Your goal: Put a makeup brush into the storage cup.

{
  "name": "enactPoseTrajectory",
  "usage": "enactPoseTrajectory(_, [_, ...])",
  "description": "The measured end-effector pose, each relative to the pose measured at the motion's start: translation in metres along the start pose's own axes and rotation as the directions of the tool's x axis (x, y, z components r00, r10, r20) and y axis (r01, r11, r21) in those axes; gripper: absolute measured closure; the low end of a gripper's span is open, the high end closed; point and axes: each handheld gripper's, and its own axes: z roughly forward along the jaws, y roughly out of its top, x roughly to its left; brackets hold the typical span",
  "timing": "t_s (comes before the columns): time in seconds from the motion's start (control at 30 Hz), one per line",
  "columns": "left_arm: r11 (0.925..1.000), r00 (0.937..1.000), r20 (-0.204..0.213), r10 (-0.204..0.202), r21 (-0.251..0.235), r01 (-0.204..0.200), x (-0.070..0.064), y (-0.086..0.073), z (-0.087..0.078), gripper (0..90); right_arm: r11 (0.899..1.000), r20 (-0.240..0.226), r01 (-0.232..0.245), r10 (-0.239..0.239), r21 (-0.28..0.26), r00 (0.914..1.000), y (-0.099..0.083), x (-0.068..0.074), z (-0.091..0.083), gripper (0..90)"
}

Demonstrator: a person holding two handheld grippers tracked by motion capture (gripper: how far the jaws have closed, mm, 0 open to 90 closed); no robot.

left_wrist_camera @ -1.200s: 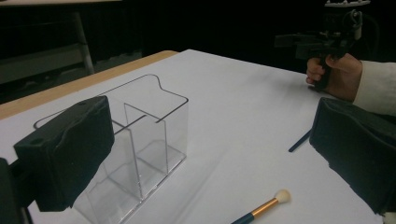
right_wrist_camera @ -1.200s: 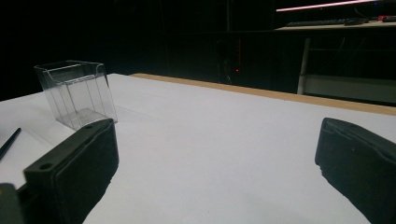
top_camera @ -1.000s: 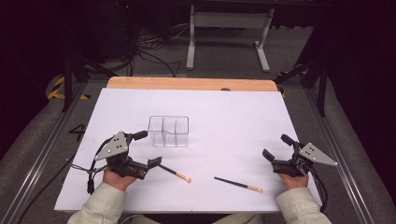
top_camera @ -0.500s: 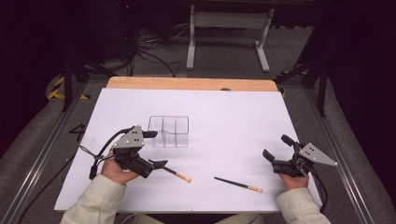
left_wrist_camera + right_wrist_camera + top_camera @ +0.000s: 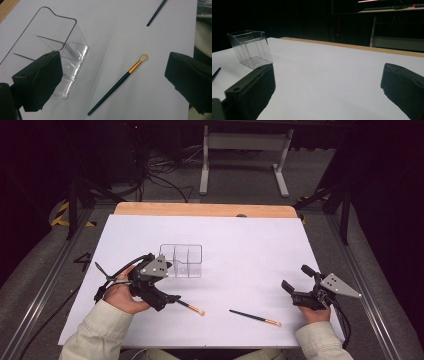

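High view counts two slim black makeup brushes (image 5: 190,307) (image 5: 255,317) and one clear plastic divided organizer (image 5: 181,260) on the white table (image 5: 250,250). Left gripper (image 5: 167,290) has shifted right, now over the nearer brush, jaws apart. Right gripper (image 5: 295,282) rests unmoved, jaws apart.

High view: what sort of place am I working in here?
Probably a lab or recording workspace, not a home. A white-covered table stands on a grey floor inside metal rails, with loose black cables and a grey metal stand behind it in a dark room.
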Motion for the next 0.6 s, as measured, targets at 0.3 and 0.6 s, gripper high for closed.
enactPoseTrajectory(0.3, [0.9898,0.9995,0.01,0.03,0.139,-0.031,-0.001,0.011,0.003,2.8,1.0,0.002,-0.004,0.004,0.003,1.0,0.0,0.0,0.0,0.1])
enactPoseTrajectory(0.6, [0.9692,0.9982,0.039,0.046,0.24,-0.054,-0.003,0.017,0.006,2.7,1.0,0.004,-0.009,0.009,0.003,1.0,0.0,-0.001,0.0,0.1])
